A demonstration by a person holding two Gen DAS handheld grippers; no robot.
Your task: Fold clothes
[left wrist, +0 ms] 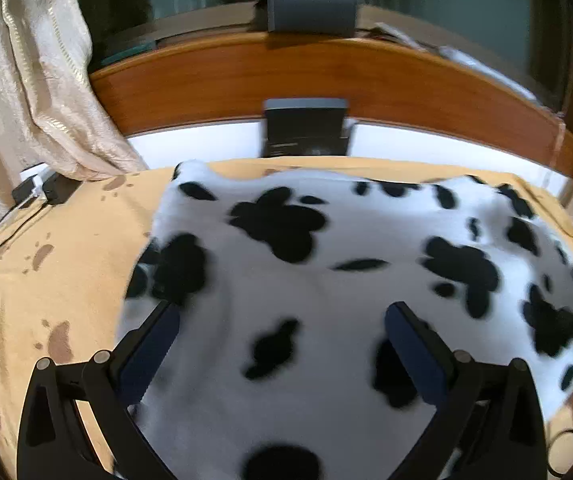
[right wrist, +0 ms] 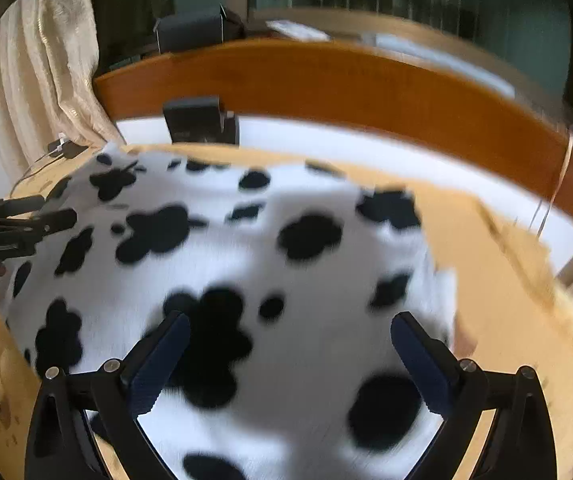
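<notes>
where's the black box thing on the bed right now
The black box stands at the far edge of the bed, against the wooden headboard, just beyond the cow-print garment; it shows top centre in the left wrist view.

Cow-print fleece garment (left wrist: 326,288): white plush, irregular black blotches. Spread broad and mostly flat on a tan bedspread (left wrist: 58,280), far edge near the wooden headboard (left wrist: 286,76). Surface gently rumpled; left edge slightly lifted. Garment type unclear.
</notes>
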